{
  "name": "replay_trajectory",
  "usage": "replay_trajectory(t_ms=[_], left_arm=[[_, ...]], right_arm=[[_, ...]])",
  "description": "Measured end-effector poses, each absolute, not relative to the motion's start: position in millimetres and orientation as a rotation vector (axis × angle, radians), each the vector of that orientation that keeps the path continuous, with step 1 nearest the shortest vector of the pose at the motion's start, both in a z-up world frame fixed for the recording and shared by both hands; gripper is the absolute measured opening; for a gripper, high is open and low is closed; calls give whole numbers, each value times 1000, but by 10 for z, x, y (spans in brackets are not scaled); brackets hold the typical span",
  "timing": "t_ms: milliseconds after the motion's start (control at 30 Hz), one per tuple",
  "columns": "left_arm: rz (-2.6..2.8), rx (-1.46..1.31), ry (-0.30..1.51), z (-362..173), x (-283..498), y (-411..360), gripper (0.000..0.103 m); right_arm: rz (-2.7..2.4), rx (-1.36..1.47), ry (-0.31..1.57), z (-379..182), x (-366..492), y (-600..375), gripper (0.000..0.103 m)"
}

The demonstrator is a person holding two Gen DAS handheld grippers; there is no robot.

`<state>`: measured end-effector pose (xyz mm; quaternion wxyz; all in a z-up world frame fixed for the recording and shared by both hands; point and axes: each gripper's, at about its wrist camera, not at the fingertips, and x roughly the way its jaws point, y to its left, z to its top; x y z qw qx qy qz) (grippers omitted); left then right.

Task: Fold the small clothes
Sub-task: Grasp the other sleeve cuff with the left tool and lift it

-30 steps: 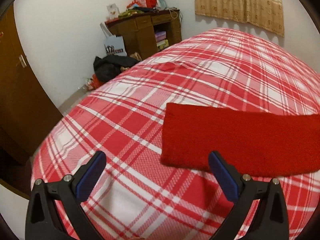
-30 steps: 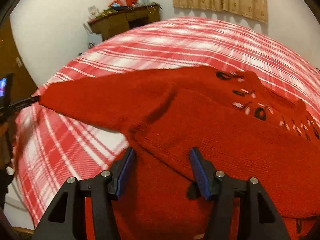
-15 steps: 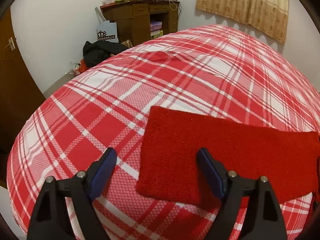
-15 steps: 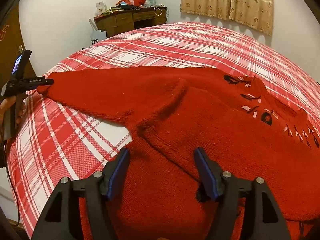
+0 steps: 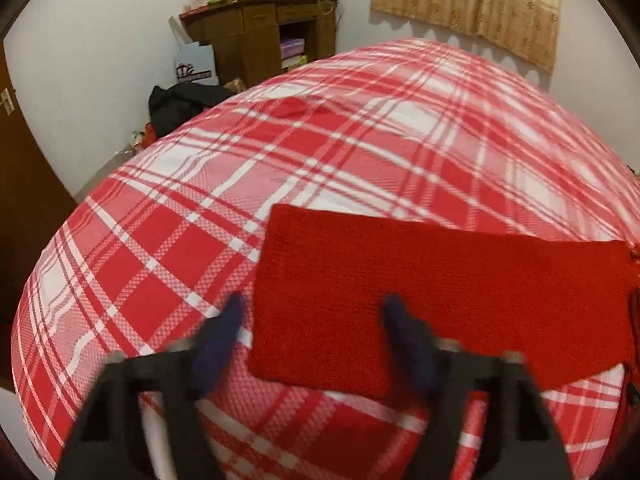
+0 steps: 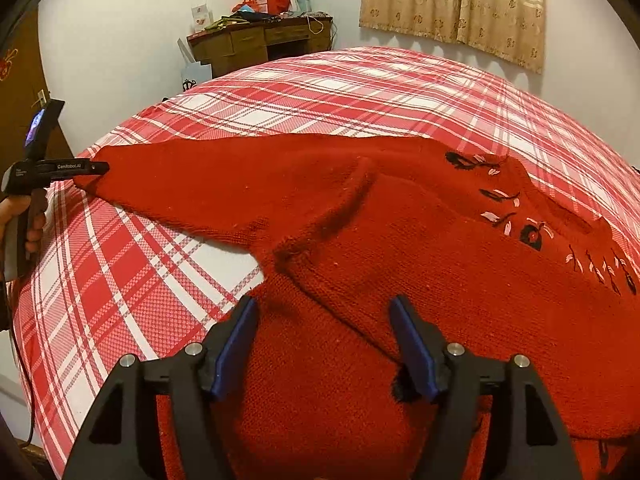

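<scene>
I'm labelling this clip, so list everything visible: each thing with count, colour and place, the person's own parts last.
Red knitted sweater: one, red with dark embroidery, flat on the bed, sleeve stretched out.
Plaid bedsheet: one, red and white, covering the bed.
Wooden desk: one, brown, by the far wall, cluttered on top.
Curtain: one, beige, patterned, on the far wall.
Dark clothing pile: one, black, on the floor near the desk.
Left tool: black, blue pads, jaws just closing around the sleeve end, not yet pressing.
Right tool: open above the sweater's body.
Hand: one, holding the left tool's handle.
</scene>
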<state>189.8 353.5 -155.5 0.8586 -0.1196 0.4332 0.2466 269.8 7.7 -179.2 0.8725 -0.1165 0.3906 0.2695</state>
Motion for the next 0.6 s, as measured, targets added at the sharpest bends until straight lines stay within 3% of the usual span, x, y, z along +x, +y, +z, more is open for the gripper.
replay_trajectory(t_ms=[33, 67, 100, 600], left_arm=[[504, -265, 906, -1526, 1883, 3527, 40], [481, -284, 903, -1509, 1881, 3525, 22], [452, -303, 904, -1497, 1882, 3523, 18], [352, -270, 740, -871, 1807, 3169, 18]], right_arm=[[564, -243, 816, -1792, 2698, 75, 70], [564, -243, 816, -1792, 2698, 75, 70], [564, -243, 816, -1792, 2699, 73, 70], [589, -176, 842, -1718, 2718, -24, 71]])
